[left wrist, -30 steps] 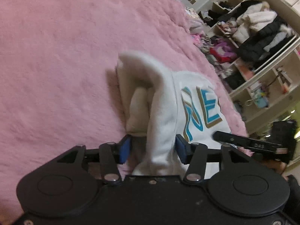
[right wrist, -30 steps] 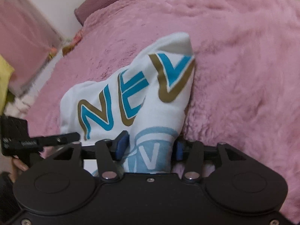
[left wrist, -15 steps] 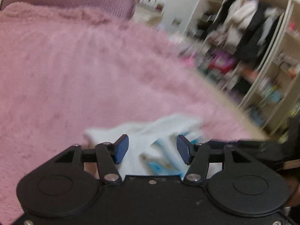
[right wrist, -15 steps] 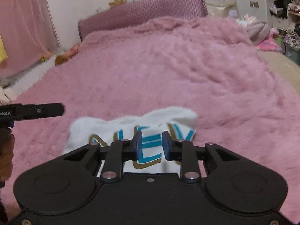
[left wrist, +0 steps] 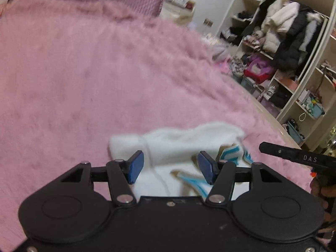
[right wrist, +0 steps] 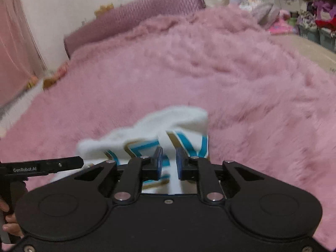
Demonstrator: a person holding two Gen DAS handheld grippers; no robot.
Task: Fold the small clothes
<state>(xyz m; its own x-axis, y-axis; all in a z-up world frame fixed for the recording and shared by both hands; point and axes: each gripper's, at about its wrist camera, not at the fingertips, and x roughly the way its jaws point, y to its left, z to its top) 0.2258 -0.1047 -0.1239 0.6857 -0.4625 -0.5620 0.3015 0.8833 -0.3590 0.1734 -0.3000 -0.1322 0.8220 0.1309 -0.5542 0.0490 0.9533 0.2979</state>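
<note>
A small white garment [left wrist: 174, 147] with blue and gold lettering lies bunched on the pink fluffy bed cover [left wrist: 84, 84]. My left gripper [left wrist: 171, 166] is open just above its near part, holding nothing. In the right wrist view the garment [right wrist: 168, 126] lies folded over, lettering partly showing. My right gripper [right wrist: 169, 161] has its jaws nearly closed with a narrow gap; white cloth shows in the gap, and I cannot tell whether it is pinched. The other gripper's side shows in each view at the edge.
The pink bed cover [right wrist: 231, 73] stretches far ahead to a purple headboard [right wrist: 136, 14]. Open shelves with coats and clutter [left wrist: 283, 42] stand right of the bed. Boxes and clothes sit on the floor by the bed's right edge [right wrist: 310, 27].
Both grippers let go of the garment and lifted back from it. The left jaws stayed wide; the right jaws narrowed. The garment dropped onto the bed in a folded bunch.
</note>
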